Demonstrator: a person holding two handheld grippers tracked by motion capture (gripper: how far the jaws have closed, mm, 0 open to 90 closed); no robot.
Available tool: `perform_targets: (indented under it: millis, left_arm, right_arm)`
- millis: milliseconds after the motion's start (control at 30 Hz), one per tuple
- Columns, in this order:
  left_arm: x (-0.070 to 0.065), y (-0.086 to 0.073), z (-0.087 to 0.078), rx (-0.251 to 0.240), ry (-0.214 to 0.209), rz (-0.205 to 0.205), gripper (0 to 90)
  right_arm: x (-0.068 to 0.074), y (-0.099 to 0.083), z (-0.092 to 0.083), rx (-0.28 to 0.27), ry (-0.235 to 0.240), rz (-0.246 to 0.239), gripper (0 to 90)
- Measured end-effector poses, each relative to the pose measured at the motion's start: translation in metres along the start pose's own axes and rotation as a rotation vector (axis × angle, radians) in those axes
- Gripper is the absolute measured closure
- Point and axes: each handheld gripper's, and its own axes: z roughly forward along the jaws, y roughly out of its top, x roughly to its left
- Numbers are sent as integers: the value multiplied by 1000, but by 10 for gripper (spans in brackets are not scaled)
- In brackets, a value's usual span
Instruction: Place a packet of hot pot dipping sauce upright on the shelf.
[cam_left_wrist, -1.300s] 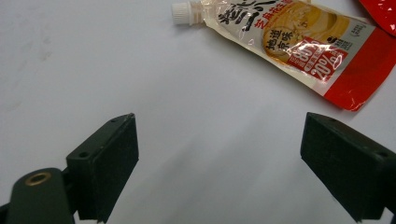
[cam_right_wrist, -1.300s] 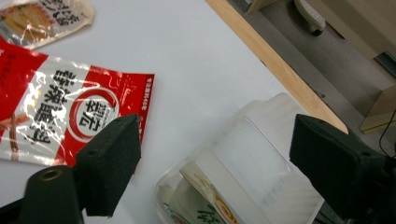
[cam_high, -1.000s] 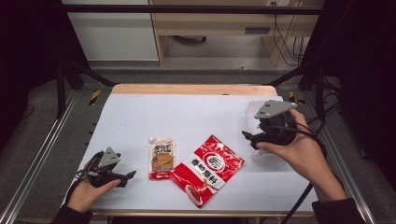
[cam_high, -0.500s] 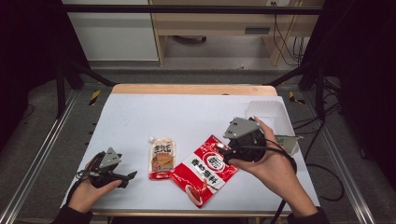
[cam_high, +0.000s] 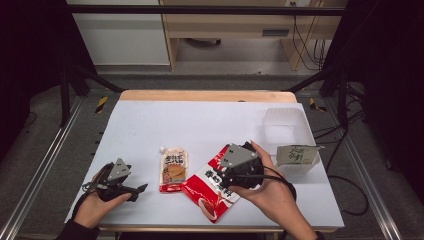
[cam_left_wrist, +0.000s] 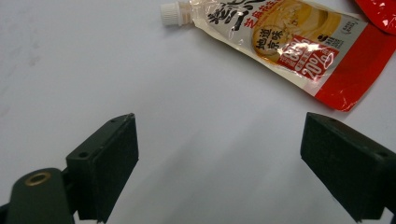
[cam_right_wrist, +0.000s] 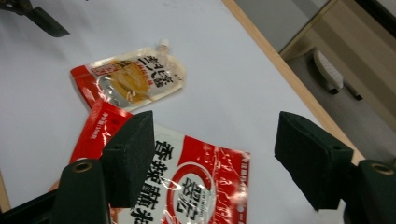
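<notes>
A white-topped table (cam_high: 200, 125) with a wooden far edge stands on grey floor (cam_high: 45, 145), wooden furniture (cam_high: 225, 25) behind.

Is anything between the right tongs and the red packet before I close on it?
Nothing visible. The right tongs sit directly over the red packet, jaws apart and just closing in, not yet gripping. The spout pouch lies beside it, clear of the jaws.

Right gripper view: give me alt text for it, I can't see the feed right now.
The right gripper hangs over the red packet on the white table, jaws apart and just closing, one pad over the packet's top edge, nothing clamped. Beyond it lies a spouted pouch; the left gripper shows at top left.
</notes>
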Motion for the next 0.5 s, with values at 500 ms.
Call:
perform_targets:
  millis: [500]
  left_arm:
    - [-4, 4, 3, 2, -9, 13, 129]
  right_arm:
    - [17, -21, 29, -51, -24, 139, 391]
